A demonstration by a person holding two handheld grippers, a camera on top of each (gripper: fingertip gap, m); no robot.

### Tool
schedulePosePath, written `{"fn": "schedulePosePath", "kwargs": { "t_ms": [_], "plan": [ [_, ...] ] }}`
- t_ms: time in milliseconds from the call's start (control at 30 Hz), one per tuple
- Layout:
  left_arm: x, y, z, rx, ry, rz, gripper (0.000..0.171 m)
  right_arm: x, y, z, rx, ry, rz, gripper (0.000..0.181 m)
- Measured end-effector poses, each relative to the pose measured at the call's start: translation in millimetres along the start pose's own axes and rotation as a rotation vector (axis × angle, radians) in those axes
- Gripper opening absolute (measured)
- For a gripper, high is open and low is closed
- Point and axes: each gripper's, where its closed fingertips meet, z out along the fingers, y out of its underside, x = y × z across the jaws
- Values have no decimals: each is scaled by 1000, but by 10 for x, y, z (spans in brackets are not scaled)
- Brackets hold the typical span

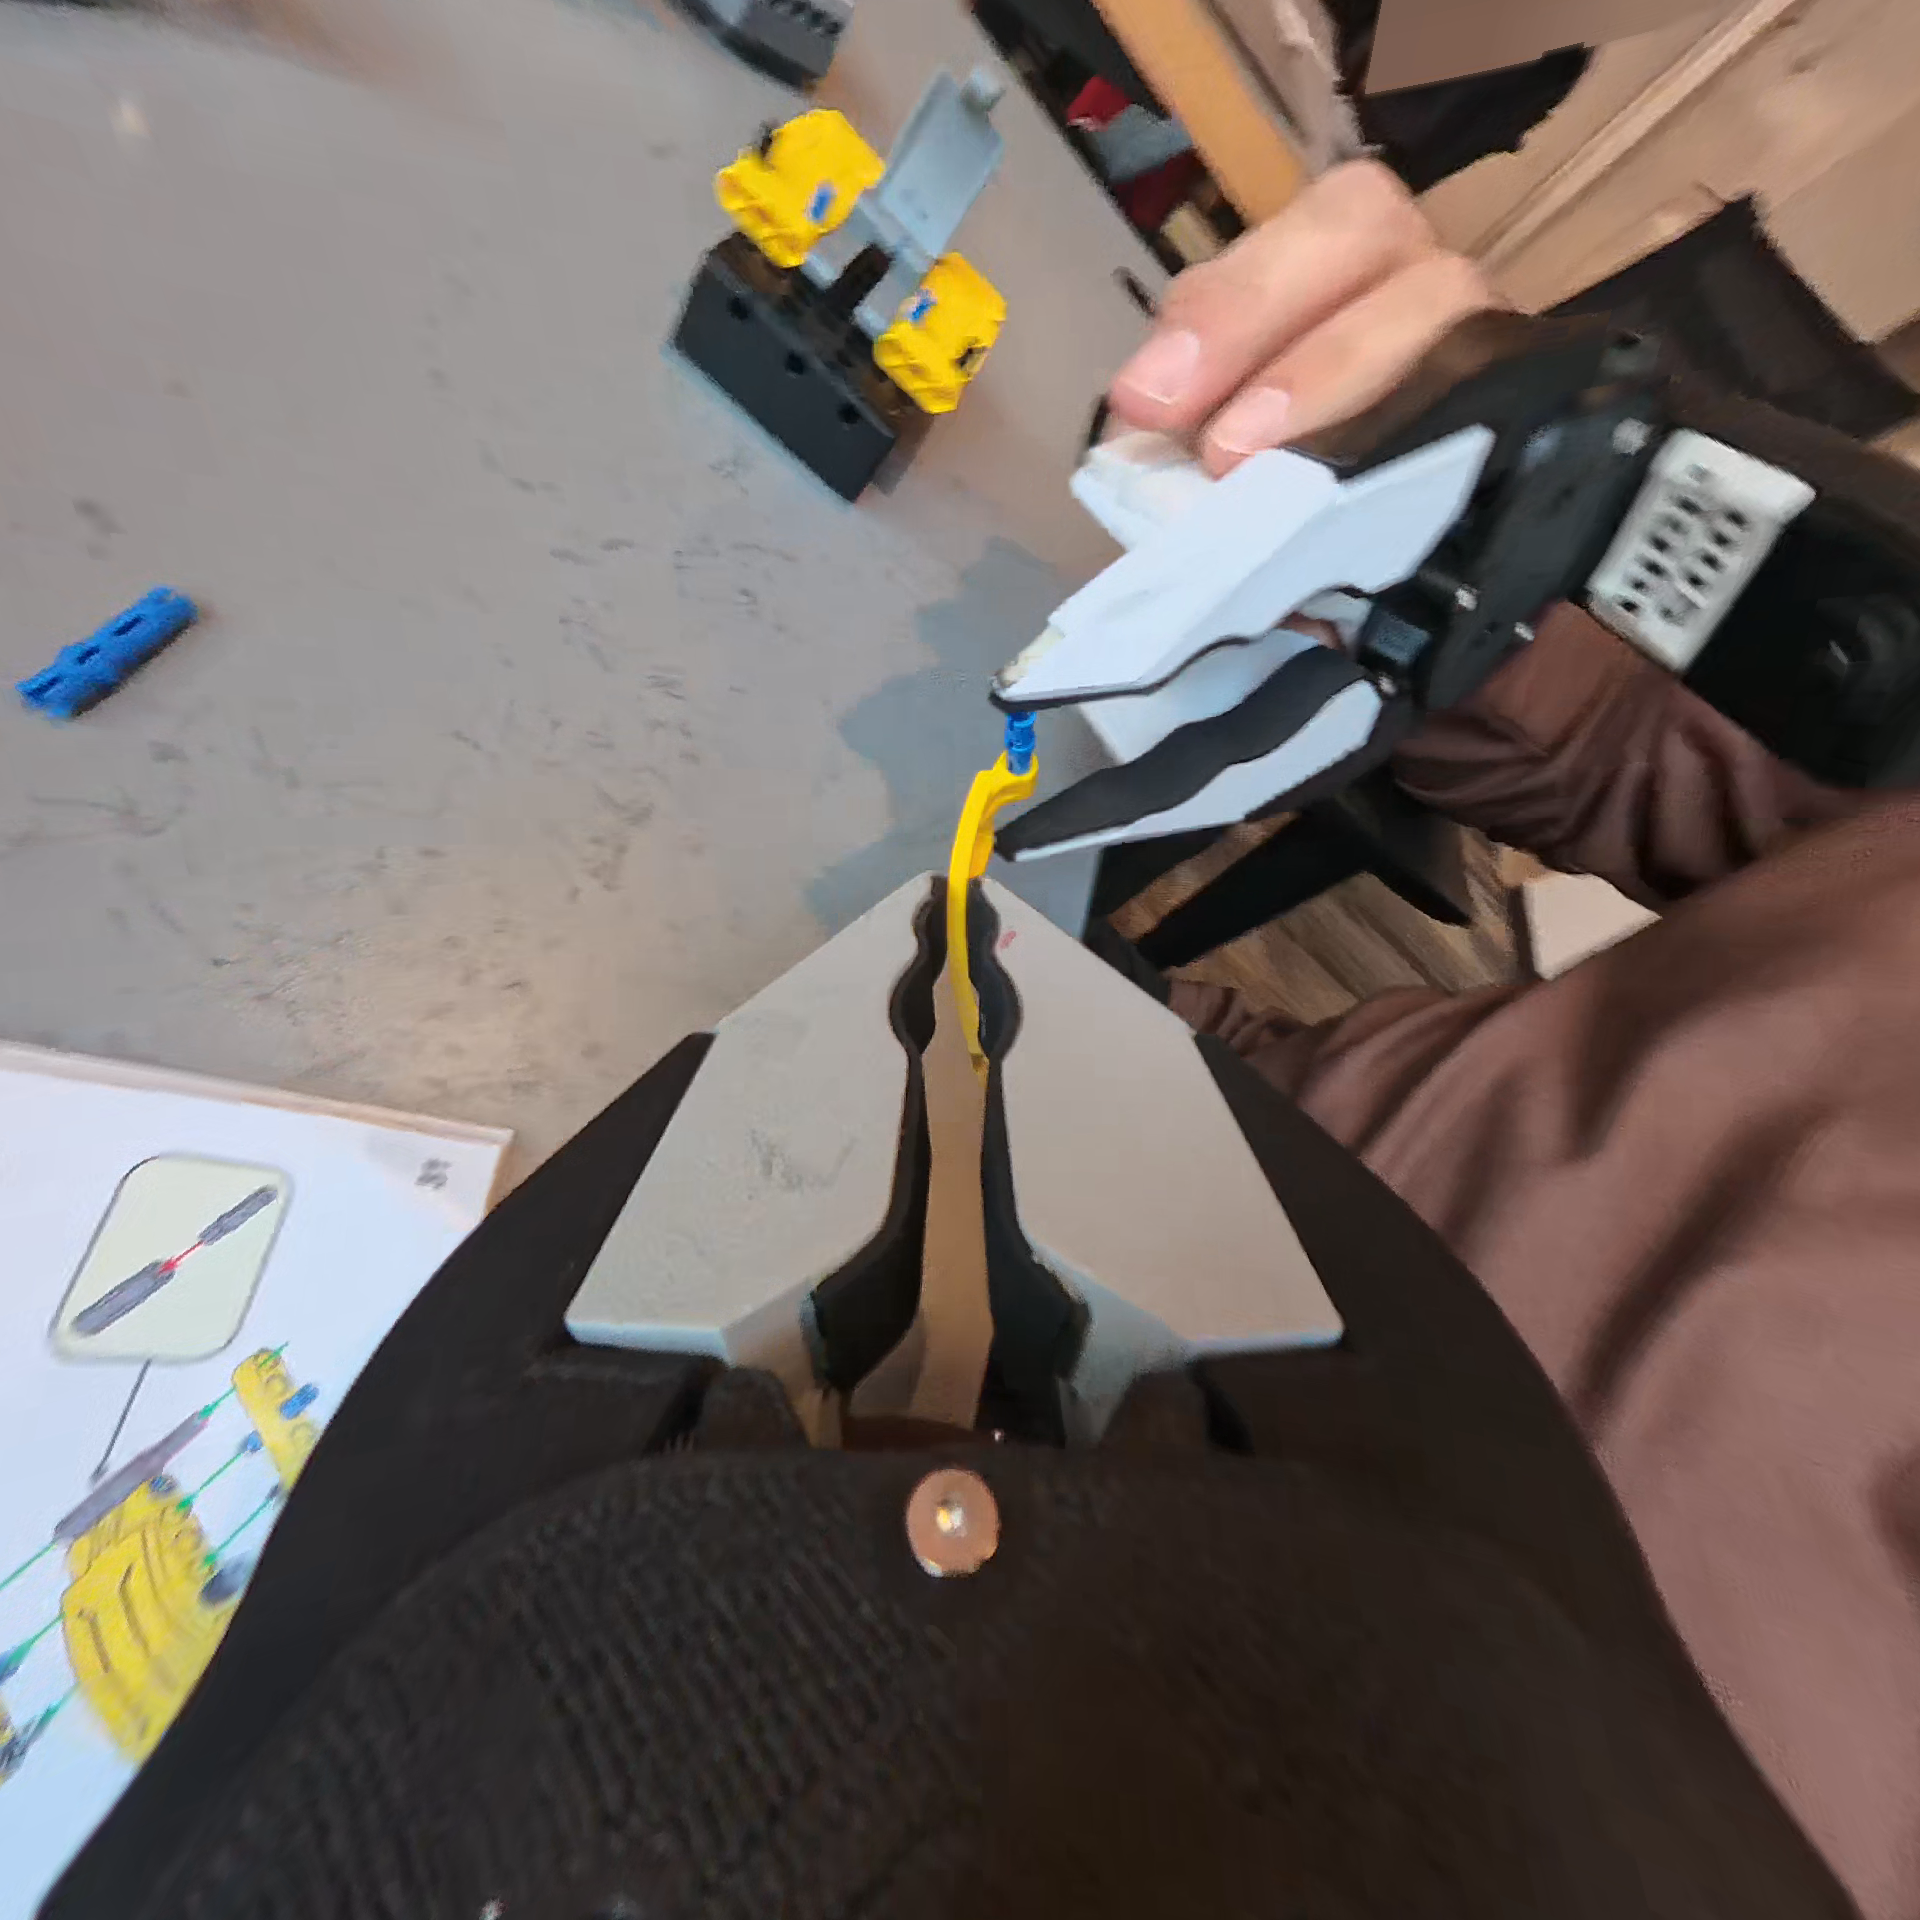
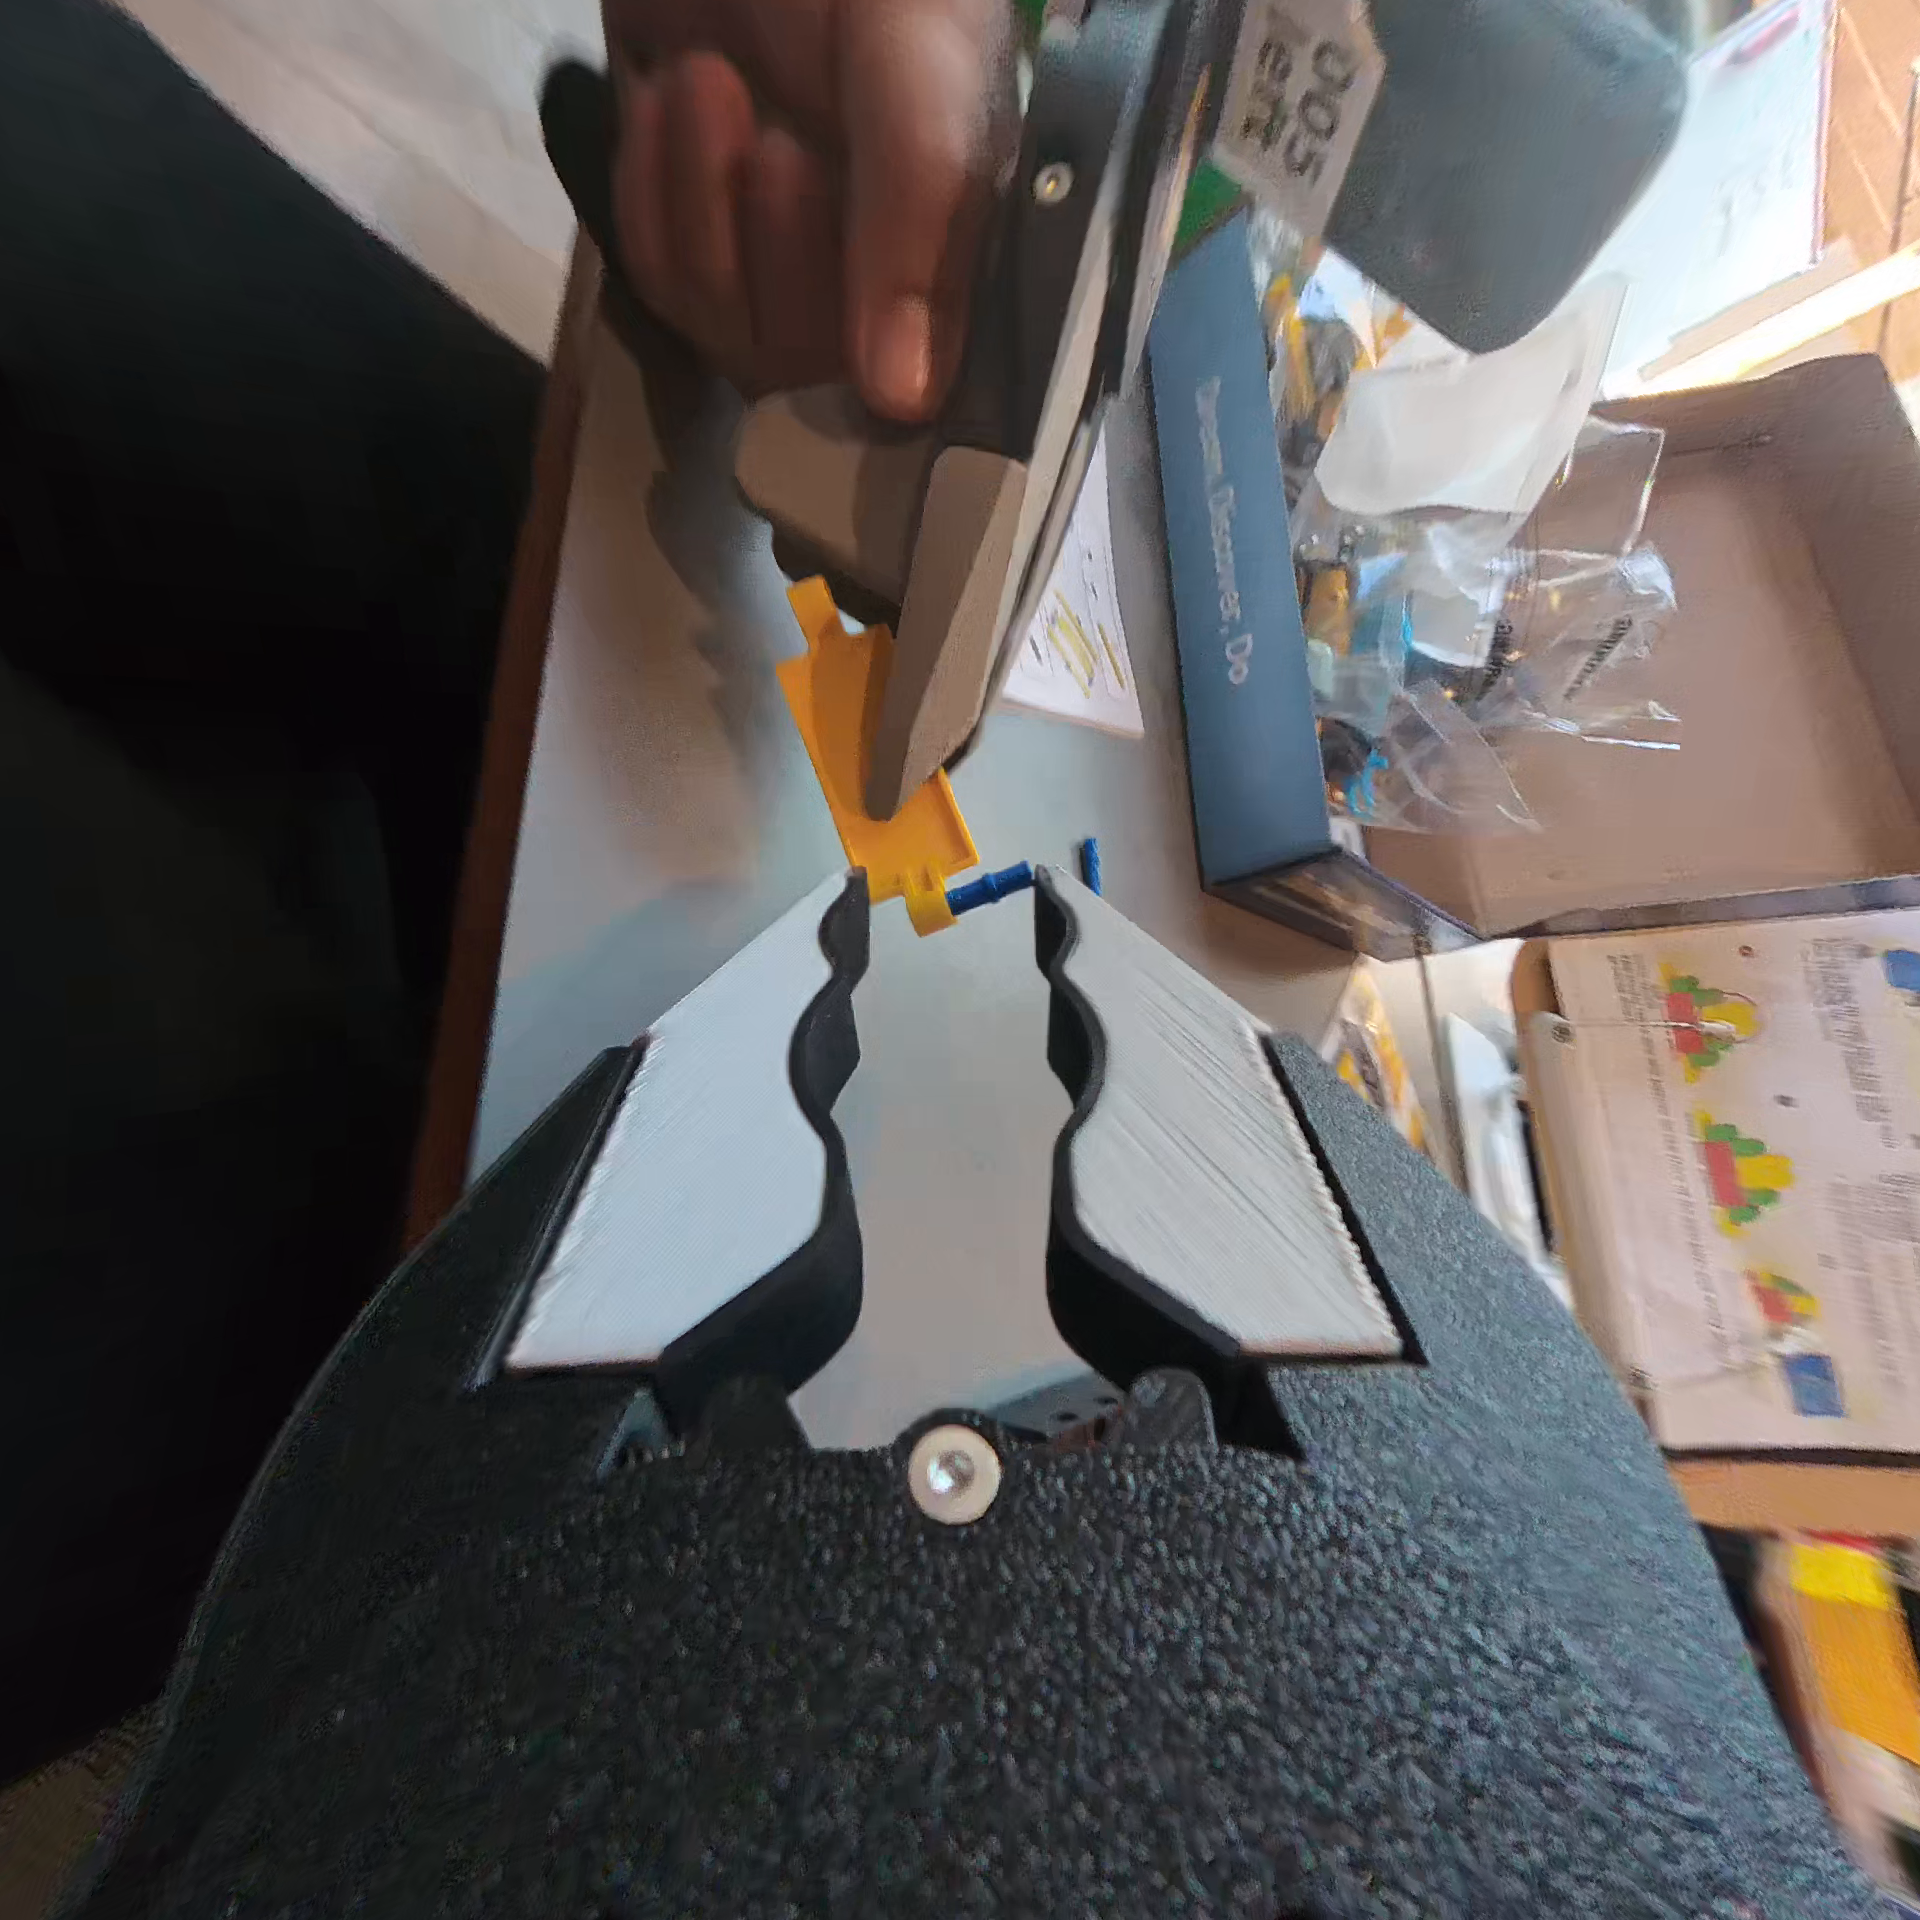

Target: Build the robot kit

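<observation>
Yellow panel (image 1: 971, 862) sits clenched edge-on in your left gripper (image 1: 958, 894) above the table (image 1: 416, 520), so hold it steady and keep your spread, empty right gripper (image 2: 948, 883) square around the blue pin (image 2: 987, 889) at its hinge lug.

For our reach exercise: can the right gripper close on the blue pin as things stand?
Probably yes: the right gripper is open, the blue pin lies between its fingertips, sticking from the yellow panel held by the left gripper.
</observation>
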Motion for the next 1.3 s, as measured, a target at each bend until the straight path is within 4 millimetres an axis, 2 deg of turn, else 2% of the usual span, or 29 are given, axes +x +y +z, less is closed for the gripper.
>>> {"fn": "schedulePosePath", "kwargs": {
  "t_ms": [67, 200, 367, 400, 467, 600, 667, 733, 800, 967, 1200, 1300],
  "plan": [
    [156, -12, -49, 20, 108, 41, 0, -41, -183, -86, 120, -72, 145, 42],
    [480, -42, -173, 74, 324, 102, 0, -23, -571, -323, 363, -228, 386, 42],
    [1028, -225, -489, 290, 705, 151, 0, 130, -1060, -583, 614, -309, 477, 39],
    [1092, -268, -548, 337, 756, 156, 0, 155, -1121, -596, 644, -319, 496, 39],
    [1133, -254, -541, 333, 798, 142, 0, 195, -1221, -606, 699, -326, 525, 38],
    [1262, -202, -519, 324, 857, 162, 0, 183, -1291, -558, 736, -344, 534, 41],
    [1296, -198, -487, 320, 869, 155, 0, 134, -1336, -581, 767, -367, 509, 34],
    [1322, -229, -509, 350, 908, 128, 0, 159, -1384, -619, 814, -316, 472, 26],
    [1348, -251, -545, 379, 956, 104, 0, 203, -1409, -633, 831, -275, 468, 28],
    [1422, -271, -584, 398, 1028, 78, 0, 237, -1470, -685, 864, -299, 507, 32],
    [1423, -237, -561, 380, 1018, 88, 0, 220, -1457, -738, 885, -357, 544, 33],
    [1398, -230, -570, 378, 1007, 89, 0, 275, -1418, -806, 902, -346, 557, 32]
  ]
}}
